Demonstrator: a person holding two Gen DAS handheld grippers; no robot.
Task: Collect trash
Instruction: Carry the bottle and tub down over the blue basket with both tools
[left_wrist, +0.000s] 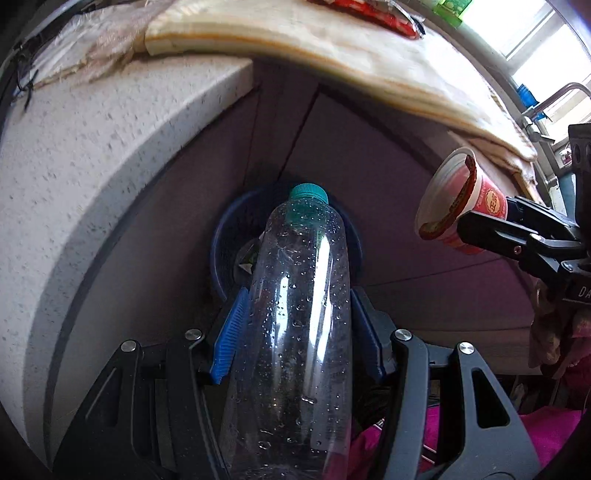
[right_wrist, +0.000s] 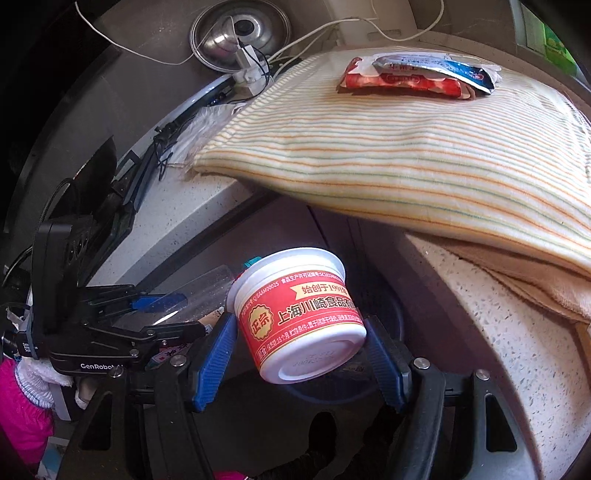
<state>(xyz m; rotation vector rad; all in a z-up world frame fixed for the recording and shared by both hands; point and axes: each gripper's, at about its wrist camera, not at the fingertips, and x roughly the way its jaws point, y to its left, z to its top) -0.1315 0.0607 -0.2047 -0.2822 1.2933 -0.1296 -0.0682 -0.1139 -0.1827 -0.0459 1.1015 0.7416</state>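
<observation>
Left gripper (left_wrist: 295, 332) is clamped on a clear plastic bottle (left_wrist: 295, 314), blue pads on both sides of the body around mid-length. Bottle's long axis runs along the fingers, teal cap (left_wrist: 309, 192) pointing away from the camera and down toward a dark blue bin (left_wrist: 221, 240) that sits low on the floor against the cabinet front (left_wrist: 369, 147). Droplets inside the bottle, otherwise looks empty.

Right gripper (right_wrist: 301, 354) is closed on a red-and-white sauce cup (right_wrist: 295, 314), held across its sidewall. Cup is tilted: base faces the wrist camera, open mouth points away and up toward the counter; in the left view it sits well to the right of the bottle, mouth facing left, brown residue on the rim.

Step, as I read it: both items carried, lined up over the bin for the drop. Bottle is roughly centred over the bin mouth; next move calls for lowering it a bit and letting go cap-first, then bringing the cup left over the bin.

Far side: striped towel (right_wrist: 406, 147) overhangs the speckled counter (right_wrist: 498, 314), with a red wrapper (right_wrist: 402, 83) and a foil pouch (right_wrist: 436, 68) on top — probably more trash to collect.
</observation>
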